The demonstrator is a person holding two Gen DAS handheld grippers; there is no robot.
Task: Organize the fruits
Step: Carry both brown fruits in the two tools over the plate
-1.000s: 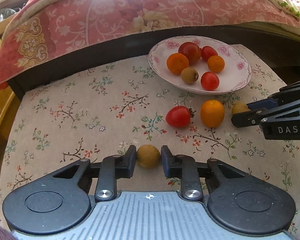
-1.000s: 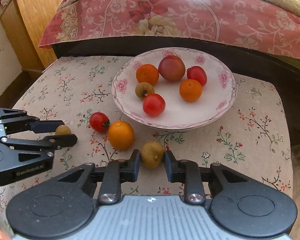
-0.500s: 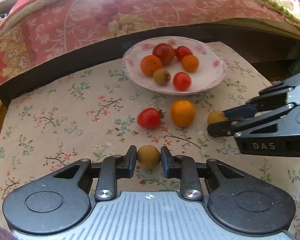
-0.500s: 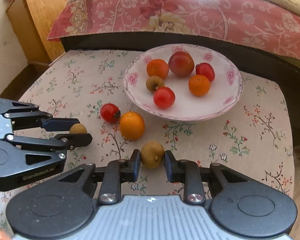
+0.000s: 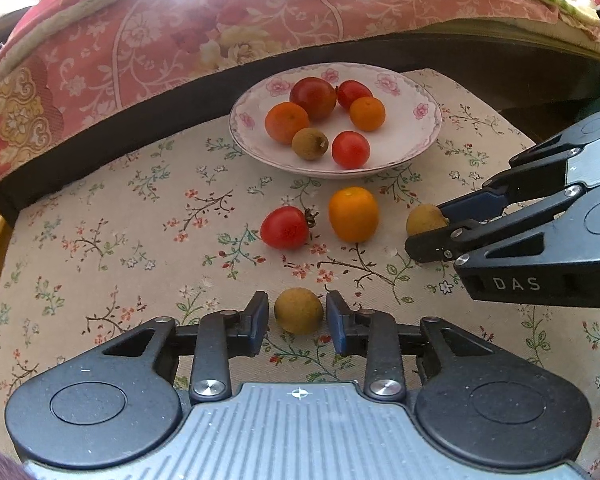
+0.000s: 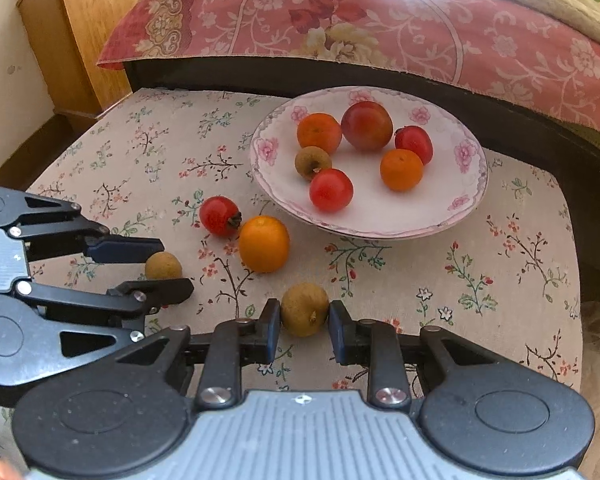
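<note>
Left wrist view: the left gripper [image 5: 299, 312] has eased its hold — half a second ago its pads pinched the small tan fruit [image 5: 299, 311], and now there's a sliver of gap on each side, jaws parted, the fruit sitting between them on the floral cloth [image 5: 100, 216]. The plate [image 5: 416, 136] has drifted rightward in frame since then. In it: two orange fruits, two red tomatoes, one larger dark-red fruit and one brownish-green fruit [image 5: 309, 143], six in all. Just in front of the plate on the cloth lie a loose tomato [image 5: 285, 227] and a loose orange fruit [image 5: 353, 219], side by side. Off to the right, the right gripper [image 5: 430, 228] closes around a second tan fruit [image 5: 425, 219]. Its body reads "DAS".

Right wrist view: the right gripper [image 6: 304, 312] has the second tan fruit [image 6: 304, 309] pressed between both pads, same clamp as a moment ago, down near the cloth [image 6: 500, 272]; whether it touches I can't tell. The plate [image 6: 466, 184] holds the same six pieces. The loose tomato [image 6: 219, 216] touches the loose orange fruit [image 6: 263, 243] beside the rim. At left, the left gripper [image 6: 168, 264] brackets the small tan fruit [image 6: 163, 266], fingers spread. No lettering readable on it now, though "GenRobot.AI" showed earlier.
</note>
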